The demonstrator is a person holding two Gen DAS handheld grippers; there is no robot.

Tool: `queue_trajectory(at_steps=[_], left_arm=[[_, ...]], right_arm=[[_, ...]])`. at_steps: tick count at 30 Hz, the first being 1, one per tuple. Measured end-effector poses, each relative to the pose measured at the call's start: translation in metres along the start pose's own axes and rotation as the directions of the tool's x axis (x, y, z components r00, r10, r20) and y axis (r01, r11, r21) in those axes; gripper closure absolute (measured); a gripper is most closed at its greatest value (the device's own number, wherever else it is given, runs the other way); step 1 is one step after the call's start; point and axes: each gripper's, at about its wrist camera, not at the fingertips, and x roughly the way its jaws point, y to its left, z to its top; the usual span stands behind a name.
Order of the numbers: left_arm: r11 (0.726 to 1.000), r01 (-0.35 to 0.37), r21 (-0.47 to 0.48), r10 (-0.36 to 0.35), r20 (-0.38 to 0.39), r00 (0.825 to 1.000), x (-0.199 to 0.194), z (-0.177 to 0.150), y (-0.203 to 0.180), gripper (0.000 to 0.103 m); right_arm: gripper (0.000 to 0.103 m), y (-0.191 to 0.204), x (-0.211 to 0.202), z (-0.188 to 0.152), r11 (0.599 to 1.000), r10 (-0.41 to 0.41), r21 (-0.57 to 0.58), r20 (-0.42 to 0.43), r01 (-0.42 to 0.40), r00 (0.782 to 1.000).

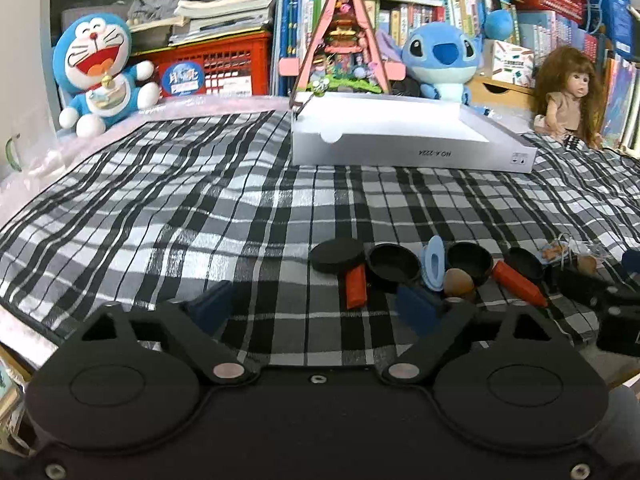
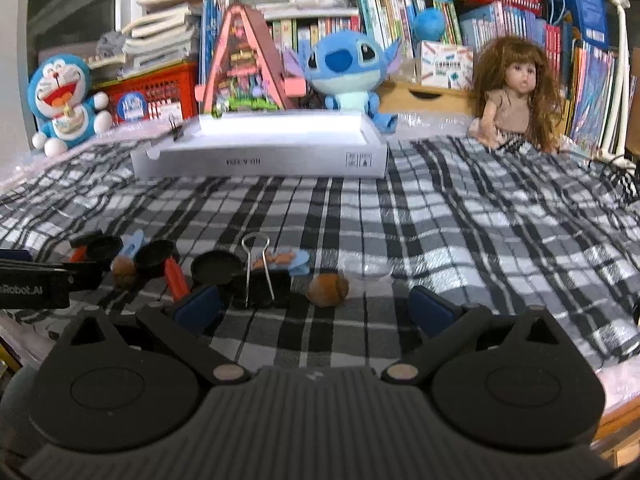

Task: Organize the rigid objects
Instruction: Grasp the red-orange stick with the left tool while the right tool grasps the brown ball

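2 wide-open, empty claws (left (image 1: 320,312), right (image 2: 316,312)) before binder clip (image 2: 262,286), acorn (image 2: 329,289), white box (image 2: 260,160).

- Left tool (image 1: 318,312) low over the plaid cloth (image 1: 180,208), blue fingertips (image 1: 212,308) spread wide, nothing between them.
- Ahead, right of centre: black round lid (image 1: 338,255), two black round cups (image 1: 394,268), light blue clip (image 1: 434,264), two orange-red crayons (image 1: 356,286), brown acorn (image 1: 459,282), clustered close together.
- Farther back: white shallow box (image 1: 412,148) lying flat on the cloth.
- Behind: Doraemon plush (image 1: 100,72), Stitch plush (image 1: 440,60), long-haired doll (image 1: 568,96).
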Motion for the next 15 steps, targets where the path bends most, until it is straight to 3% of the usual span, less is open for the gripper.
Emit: queue_trajectory(at_steps=[5,12,15], left_arm=[[0.999,0.038,-0.003,-0.038,0.019,0.999,-0.004,0.003,0.003,0.046],[0.996,0.069,-0.051,-0.068,0.017,0.998,-0.006,0.005,0.011,0.075],[0.996,0.073,-0.043,-0.072,0.02,0.997,-0.007,0.005,0.012,0.078]], right_arm=[[0.005,-0.006,-0.006,0.003,1.0,0.017,0.006,0.039,-0.017,0.999],[0.021,-0.008,-0.005,0.003,1.0,0.015,0.021,0.033,-0.015,0.999],[0.028,-0.006,-0.004,0.002,1.0,0.007,0.016,0.034,-0.008,0.999]])
